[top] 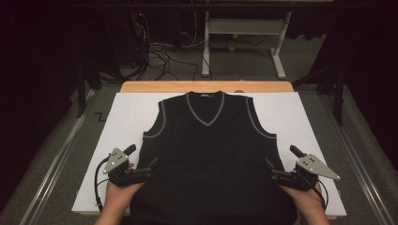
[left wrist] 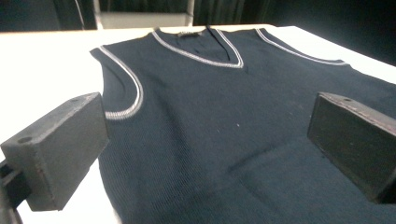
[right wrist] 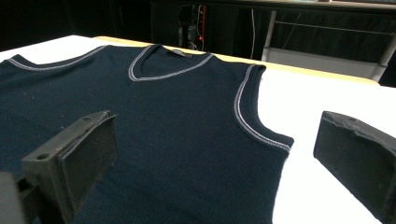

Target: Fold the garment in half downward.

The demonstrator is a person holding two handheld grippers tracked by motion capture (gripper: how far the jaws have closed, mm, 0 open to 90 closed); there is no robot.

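I see the vest (top: 211, 154) flat on the white table (top: 122, 117). My left gripper (top: 149, 169) and right gripper (top: 271, 169) are spread wide at its 2 side edges.

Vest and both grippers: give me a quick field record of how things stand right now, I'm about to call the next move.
garment: dark sleeveless V-neck vest, pale trim at neck and armholes
lay: flat, front up, neck away from the person
surface: white board on a wooden table
left gripper: open, at the vest's left side edge, jaws straddling that edge
right gripper: open, at the vest's right side edge, jaws straddling that edge
grip: nothing held
hem: runs past the board's near edge, hidden
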